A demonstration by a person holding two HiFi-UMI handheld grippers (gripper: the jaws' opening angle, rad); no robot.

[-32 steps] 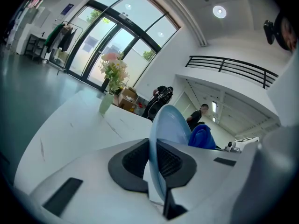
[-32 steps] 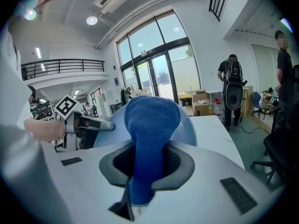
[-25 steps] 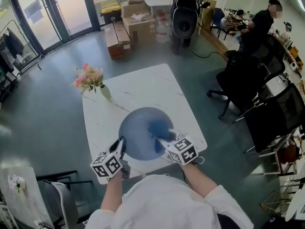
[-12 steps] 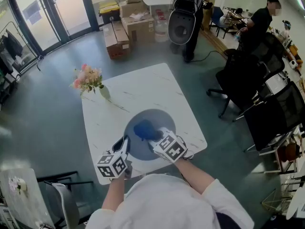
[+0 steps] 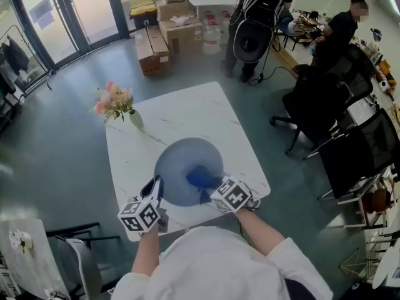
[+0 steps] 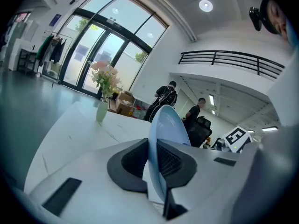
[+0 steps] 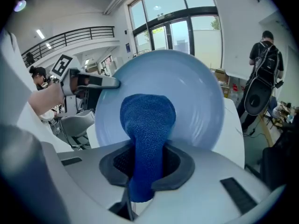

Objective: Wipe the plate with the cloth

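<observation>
1. White and marbled, the surface (image 5: 187, 114) is seen from above in the head view. It is set in an open office, with cardboard boxes (image 5: 172, 30) by the glass doors and a vase of flowers (image 5: 122, 108) near its far left corner. The pale blue plate (image 5: 178, 161) is held over the near part of the surface and tilted up toward the person. It cannot be told whether its lower edge rests there. The plate is flanked by the left claw (image 5: 157, 186) at its near left rim and the right claw (image 5: 209, 189), from which the dark blue cloth (image 5: 199, 177) is pushed onto its face.
2. From the left gripper view, the plate is shown edge-on, its rim clamped between the closed jaws of the left claw. This grip is judged to serve as an anchor, so that the plate is not turned or pushed away by the rubbing.
3. From the right gripper view, the cloth is seen pinched fast between the jaws of the right claw. Its free end is bunched and pressed against the lower middle of the plate's hollow. The plate is presented almost square to this claw, presumably so that its whole face can be reached. Wiping is judged to be under way.
</observation>
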